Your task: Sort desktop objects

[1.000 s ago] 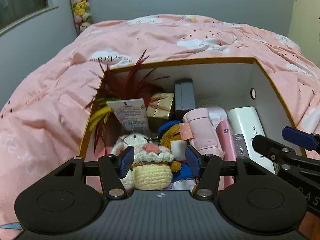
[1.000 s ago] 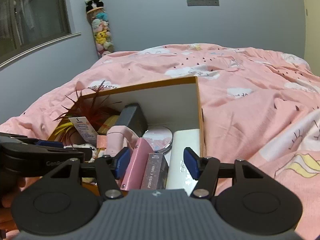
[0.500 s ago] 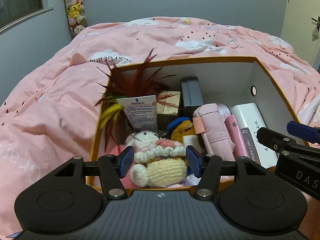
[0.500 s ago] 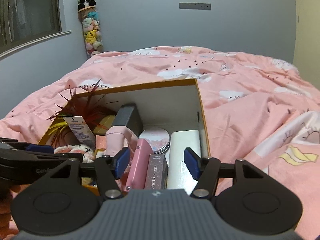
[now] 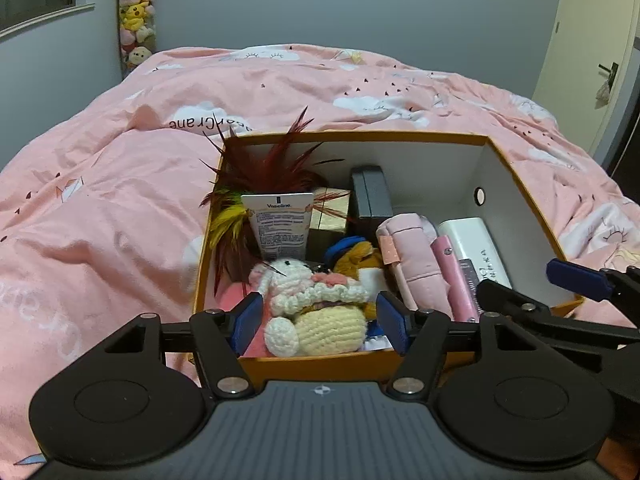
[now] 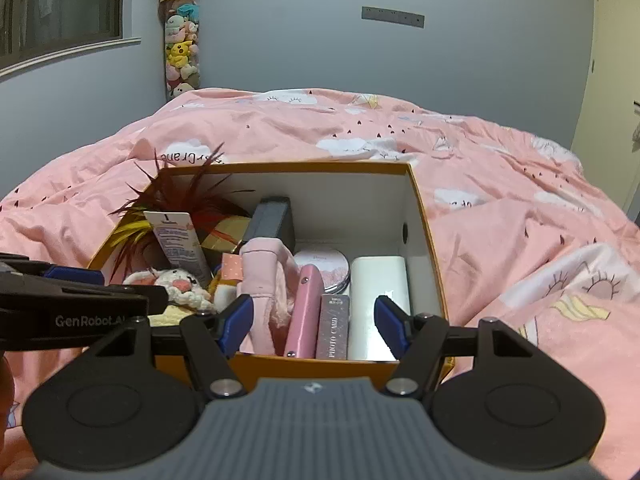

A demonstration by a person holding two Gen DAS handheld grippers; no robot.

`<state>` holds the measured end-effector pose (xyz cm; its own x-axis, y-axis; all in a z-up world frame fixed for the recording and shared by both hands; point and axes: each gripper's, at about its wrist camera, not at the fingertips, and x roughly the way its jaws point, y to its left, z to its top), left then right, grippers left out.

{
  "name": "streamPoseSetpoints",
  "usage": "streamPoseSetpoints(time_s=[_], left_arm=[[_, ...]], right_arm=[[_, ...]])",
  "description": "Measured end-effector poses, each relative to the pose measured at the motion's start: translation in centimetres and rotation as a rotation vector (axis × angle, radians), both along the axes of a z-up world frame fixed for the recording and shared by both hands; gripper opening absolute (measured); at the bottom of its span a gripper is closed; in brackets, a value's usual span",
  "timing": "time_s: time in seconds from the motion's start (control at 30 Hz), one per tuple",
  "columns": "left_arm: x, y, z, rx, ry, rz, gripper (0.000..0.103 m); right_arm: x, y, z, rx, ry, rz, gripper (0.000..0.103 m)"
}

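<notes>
An orange box [image 5: 360, 138] with white inner walls sits on a pink bed. It holds a crocheted bunny [image 5: 316, 312], a Vaseline tube [image 5: 280, 224], red and yellow feathers [image 5: 272, 168], a dark case [image 5: 372, 196], a pink pouch [image 5: 416, 256], a pink slim case [image 6: 306, 312], a photo card box [image 6: 334, 332], a round tin [image 6: 322, 268] and a white box [image 6: 380, 288]. My left gripper [image 5: 320, 322] is open and empty in front of the bunny. My right gripper [image 6: 314, 322] is open and empty at the box's near right end.
The pink quilt [image 5: 100, 216] with cloud prints surrounds the box [image 6: 288, 166] on all sides. A hanging column of plush toys [image 6: 180, 52] stands at the far wall beside a window. A door [image 5: 600, 60] is at the far right.
Both grippers have pulled back and risen from the box, so more of the box and the room shows. Both stay open and empty. The objects in the box have not moved.
</notes>
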<state>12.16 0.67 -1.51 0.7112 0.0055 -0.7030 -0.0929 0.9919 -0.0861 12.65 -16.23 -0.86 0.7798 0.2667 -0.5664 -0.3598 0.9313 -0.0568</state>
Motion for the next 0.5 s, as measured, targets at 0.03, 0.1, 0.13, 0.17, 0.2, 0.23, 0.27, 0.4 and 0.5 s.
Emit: streamPoseSetpoints(time_s=[0.03,0.1,0.13,0.17,0.2,0.23,0.27,0.4,0.5], left_arm=[[-0.1,0.0,0.1,0.007,-0.003,0.0,0.074],[-0.4,0.0,0.2,0.015,-0.003,-0.001,0.074],[-0.5,0.0,0.2,0.016,-0.001,0.0,0.074],[-0.6,0.0,0.2,0.017,0.003,0.003,0.074],[-0.7,-0.1,0.2,0.021,0.005,0.004,0.074],[-0.8,-0.1,0.2,0.025,0.008,0.005,0.074],[-0.9,-0.1,0.2,0.029,0.01,0.007,0.074],[-1.3,-0.2,0.3,0.033,0.012,0.009,0.074],[-1.6,-0.3,0.5,0.035,0.008,0.015,0.074]], right_arm=[[-0.2,0.1,0.1,-0.004,-0.002,-0.001,0.069],[-0.5,0.2,0.1,-0.009,-0.001,0.0,0.069],[-0.6,0.2,0.1,-0.01,-0.001,0.0,0.069],[-0.7,0.2,0.2,-0.01,0.0,0.001,0.07],[-0.8,0.2,0.2,-0.012,-0.001,0.003,0.07],[-1.0,0.2,0.2,-0.013,-0.004,0.004,0.07],[-1.1,0.2,0.2,-0.016,-0.007,0.004,0.071],[-1.3,0.2,0.2,-0.021,-0.015,0.001,0.074],[-1.6,0.0,0.4,-0.019,-0.023,0.002,0.075]])
